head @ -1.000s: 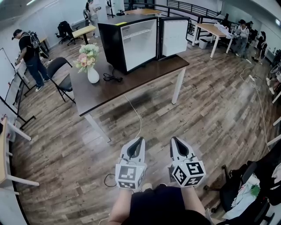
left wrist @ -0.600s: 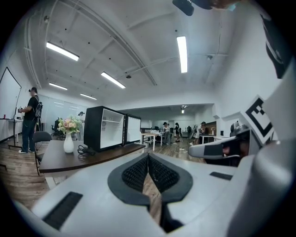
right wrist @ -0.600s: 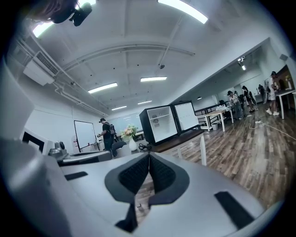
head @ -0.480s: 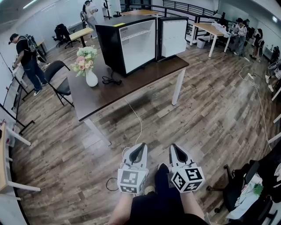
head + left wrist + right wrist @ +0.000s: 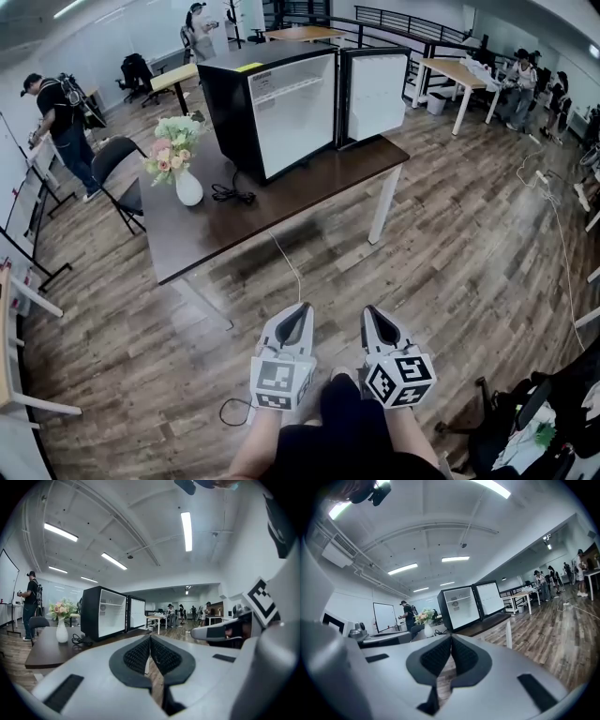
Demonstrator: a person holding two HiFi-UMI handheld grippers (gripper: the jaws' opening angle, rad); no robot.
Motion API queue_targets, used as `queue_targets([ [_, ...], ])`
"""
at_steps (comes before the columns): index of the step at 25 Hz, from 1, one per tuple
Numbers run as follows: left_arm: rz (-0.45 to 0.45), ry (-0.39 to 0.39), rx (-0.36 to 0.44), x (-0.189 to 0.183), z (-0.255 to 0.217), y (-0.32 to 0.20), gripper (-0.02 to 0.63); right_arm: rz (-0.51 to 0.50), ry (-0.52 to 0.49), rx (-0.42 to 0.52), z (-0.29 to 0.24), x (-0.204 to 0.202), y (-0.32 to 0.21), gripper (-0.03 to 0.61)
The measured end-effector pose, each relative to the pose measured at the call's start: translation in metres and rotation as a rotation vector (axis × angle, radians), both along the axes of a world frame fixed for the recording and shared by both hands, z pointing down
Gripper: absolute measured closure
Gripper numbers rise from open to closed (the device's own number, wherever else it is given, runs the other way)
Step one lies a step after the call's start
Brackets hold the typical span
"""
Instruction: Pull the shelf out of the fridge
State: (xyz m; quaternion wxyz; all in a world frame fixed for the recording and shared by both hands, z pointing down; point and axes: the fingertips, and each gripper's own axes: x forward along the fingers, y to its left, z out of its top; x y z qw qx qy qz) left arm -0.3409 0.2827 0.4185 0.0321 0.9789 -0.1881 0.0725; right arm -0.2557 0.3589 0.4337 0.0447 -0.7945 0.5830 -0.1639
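Grey left gripper (image 5: pixel 301 308) and right gripper (image 5: pixel 368 310), jaws pressed together, empty, lower centre; open black fridge (image 5: pixel 232 108) above. Unopened, they would merely knock its white shelf (image 5: pixel 298 87).

Looked forward and steeply down from head height, past the left gripper (image 5: pixel 302 309) and right gripper (image 5: pixel 367 311) at the frame's bottom, toward the table (image 5: pixel 309 178) and fridge (image 5: pixel 286 112) standing well off across the floor. Looked almost level along each gripper's closed jaws from close behind them, low, facing the same table from afar. Caught fridge, table and flower vase (image 5: pixel 188 187) in all three views.
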Motion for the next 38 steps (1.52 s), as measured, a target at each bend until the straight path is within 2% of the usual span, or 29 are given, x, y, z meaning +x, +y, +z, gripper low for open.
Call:
queue_targets([
  [8,-0.025,-0.011,-0.001,0.065,0.004,-0.044,0.609,-0.029,-0.002,-0.005,0.002,0.063,-0.044,0.587],
  [15,-0.039,-0.014,0.007,0.105,0.004,-0.067,0.609,-0.061,-0.002,-0.004,0.003,0.101,-0.072,0.587],
  [28,-0.12,-0.018,-0.002,0.142,0.018,-0.096,0.609,-0.13,-0.016,-0.016,0.019,0.146,-0.105,0.587],
  [38,-0.131,-0.034,-0.02,0.159,0.024,-0.103,0.609,-0.137,-0.038,-0.032,0.027,0.163,-0.114,0.588],
])
